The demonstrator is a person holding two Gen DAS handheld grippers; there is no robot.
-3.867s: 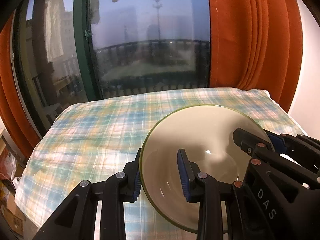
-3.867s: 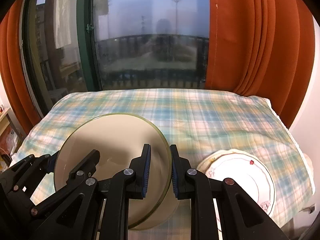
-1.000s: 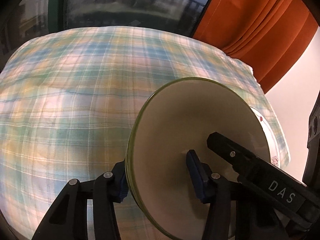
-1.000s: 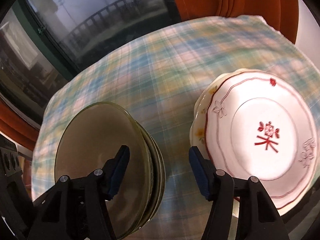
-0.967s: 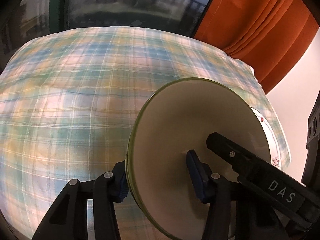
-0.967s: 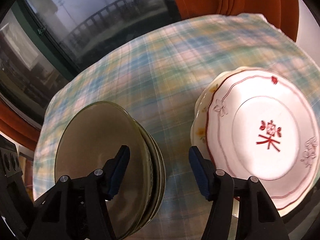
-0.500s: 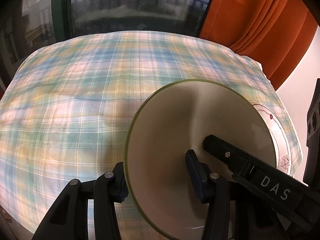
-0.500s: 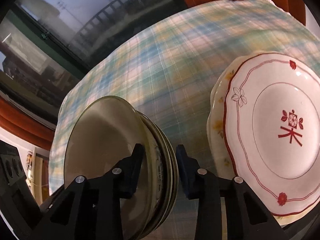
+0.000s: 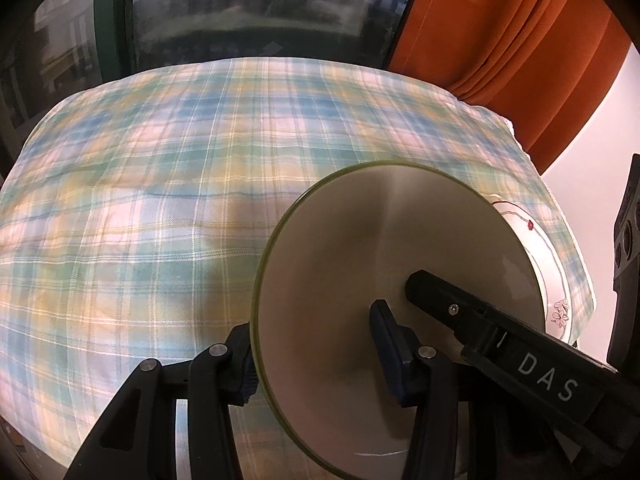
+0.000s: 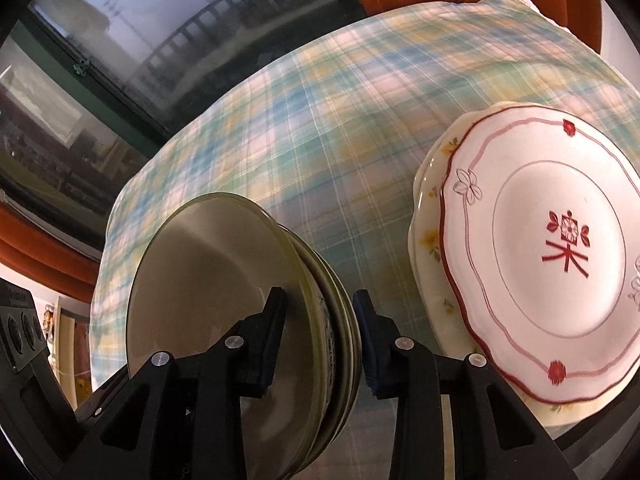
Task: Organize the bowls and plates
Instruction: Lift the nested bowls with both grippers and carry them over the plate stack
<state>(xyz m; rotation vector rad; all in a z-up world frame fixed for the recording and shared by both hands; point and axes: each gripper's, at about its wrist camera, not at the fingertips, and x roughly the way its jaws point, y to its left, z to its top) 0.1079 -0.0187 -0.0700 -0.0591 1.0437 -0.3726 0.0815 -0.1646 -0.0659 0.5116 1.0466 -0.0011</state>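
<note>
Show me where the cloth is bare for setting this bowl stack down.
Free: the plaid tablecloth left of the bowl stack, back to the window. Crowded: the right edge, where the stacked plates lie beside the stack.

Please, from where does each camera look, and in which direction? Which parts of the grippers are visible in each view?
Left wrist: on the left gripper, looking steeply down over the pastel checked tablecloth toward the window; its two fingers clamp the stack of cream, green-rimmed bowls; a finger of the right gripper reaches in.
Right wrist: on the right gripper, looking down; its jaws have just been closing and grip the same stack's other side; red-patterned white plates lie to the right.
Shared: bowls, plates, tablecloth, window.
</note>
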